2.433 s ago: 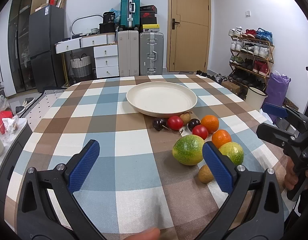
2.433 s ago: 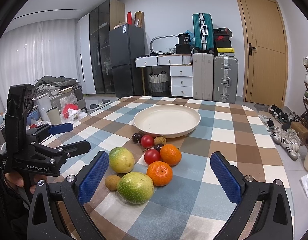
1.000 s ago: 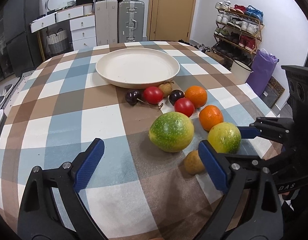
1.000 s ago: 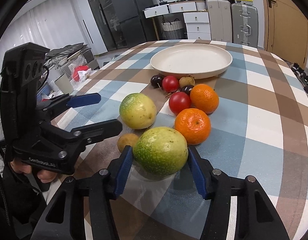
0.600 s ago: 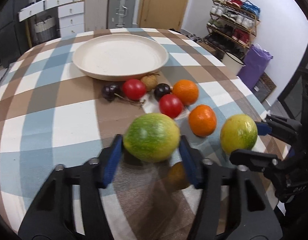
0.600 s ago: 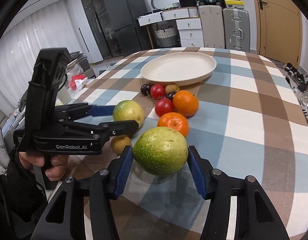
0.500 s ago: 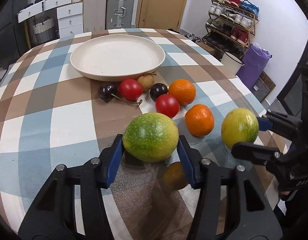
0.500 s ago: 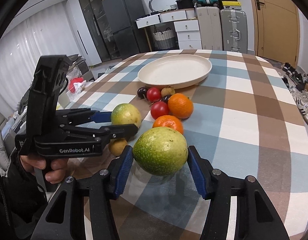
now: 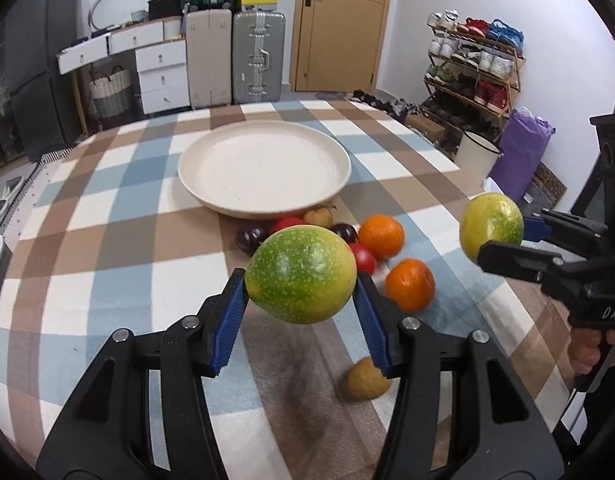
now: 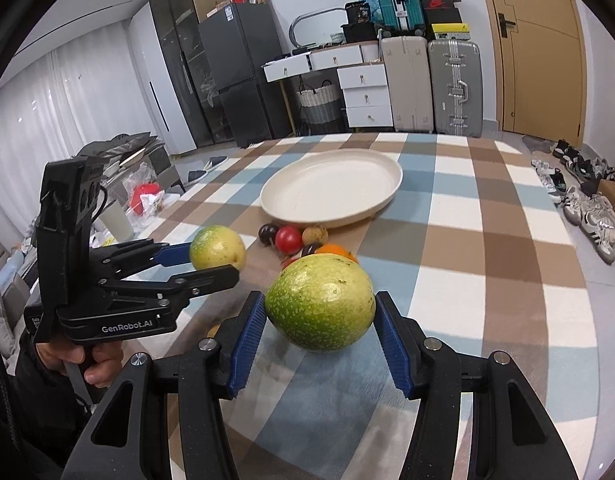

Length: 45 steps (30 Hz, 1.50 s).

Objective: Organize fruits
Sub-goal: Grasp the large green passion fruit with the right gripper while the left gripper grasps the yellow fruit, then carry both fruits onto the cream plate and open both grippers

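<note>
With both green fruits gripped and clear of the worktop [image 9: 107, 216], left tongs [image 9: 301, 302] and right tongs [image 10: 321, 330] each clamp one. Best carry them level to the plate [image 9: 263, 168], lowering gently before letting go.

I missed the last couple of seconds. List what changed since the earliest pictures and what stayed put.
Both grippers went from open and empty to gripping. The left gripper just closed on a round green speckled fruit; the right gripper shut on the second green-yellow fruit. Both fruits are lifted off the checked tablecloth. The cream round plate, two oranges, red and dark small fruits and small brown fruit stayed.
</note>
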### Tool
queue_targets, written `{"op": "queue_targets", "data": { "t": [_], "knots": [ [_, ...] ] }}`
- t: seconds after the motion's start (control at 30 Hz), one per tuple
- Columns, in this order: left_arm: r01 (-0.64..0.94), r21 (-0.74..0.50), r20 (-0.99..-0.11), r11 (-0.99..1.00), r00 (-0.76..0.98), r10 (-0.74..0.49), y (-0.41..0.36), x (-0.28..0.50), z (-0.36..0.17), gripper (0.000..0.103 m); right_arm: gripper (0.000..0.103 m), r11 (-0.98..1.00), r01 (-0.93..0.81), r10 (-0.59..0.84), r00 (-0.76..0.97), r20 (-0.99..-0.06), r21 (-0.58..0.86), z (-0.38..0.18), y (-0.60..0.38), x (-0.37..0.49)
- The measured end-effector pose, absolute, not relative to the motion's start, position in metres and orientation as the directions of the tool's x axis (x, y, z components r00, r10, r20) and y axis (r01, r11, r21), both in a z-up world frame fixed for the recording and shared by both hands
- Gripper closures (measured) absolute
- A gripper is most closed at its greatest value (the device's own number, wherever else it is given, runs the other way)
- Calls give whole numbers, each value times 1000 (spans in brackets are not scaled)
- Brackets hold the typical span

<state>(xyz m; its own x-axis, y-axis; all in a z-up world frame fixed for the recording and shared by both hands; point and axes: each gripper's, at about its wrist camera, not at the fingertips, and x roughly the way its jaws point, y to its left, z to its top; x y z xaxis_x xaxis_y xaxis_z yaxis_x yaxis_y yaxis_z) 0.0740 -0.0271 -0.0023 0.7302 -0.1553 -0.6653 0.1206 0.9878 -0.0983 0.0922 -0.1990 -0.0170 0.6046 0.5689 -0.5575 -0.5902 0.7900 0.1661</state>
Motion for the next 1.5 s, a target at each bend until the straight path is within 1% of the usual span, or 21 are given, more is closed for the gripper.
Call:
{"op": "queue_targets", "data": {
  "t": [0.23, 0.33, 0.77, 1.1, 1.33, 1.5],
  "knots": [
    [42, -87, -639, 995, 764, -88, -6, 84, 13, 52, 47, 798, -582, 567, 637, -522, 157, 7, -203, 113],
    [22, -96, -633, 995, 770, -78, 2, 91, 17, 52, 47, 796, -586, 569, 643, -513, 150, 15, -200, 123],
    [-25, -72, -620, 997, 784, -26, 10, 148, 17, 52, 47, 774, -610, 597, 614, -516, 170, 19, -169, 175],
    [-40, -71, -629, 997, 778, -13, 22, 197, 8, 52, 47, 774, -611, 581, 584, -568, 164, 1, -137, 227],
    [-76, -128, -641, 989, 767, -24, 46, 220, -6, 52, 47, 783, -602, 554, 563, -613, 154, -17, -116, 258],
    [-99, -126, -663, 987, 749, -9, 54, 230, -18, 52, 47, 783, -607, 539, 551, -637, 138, -31, -102, 272]
  ]
}}
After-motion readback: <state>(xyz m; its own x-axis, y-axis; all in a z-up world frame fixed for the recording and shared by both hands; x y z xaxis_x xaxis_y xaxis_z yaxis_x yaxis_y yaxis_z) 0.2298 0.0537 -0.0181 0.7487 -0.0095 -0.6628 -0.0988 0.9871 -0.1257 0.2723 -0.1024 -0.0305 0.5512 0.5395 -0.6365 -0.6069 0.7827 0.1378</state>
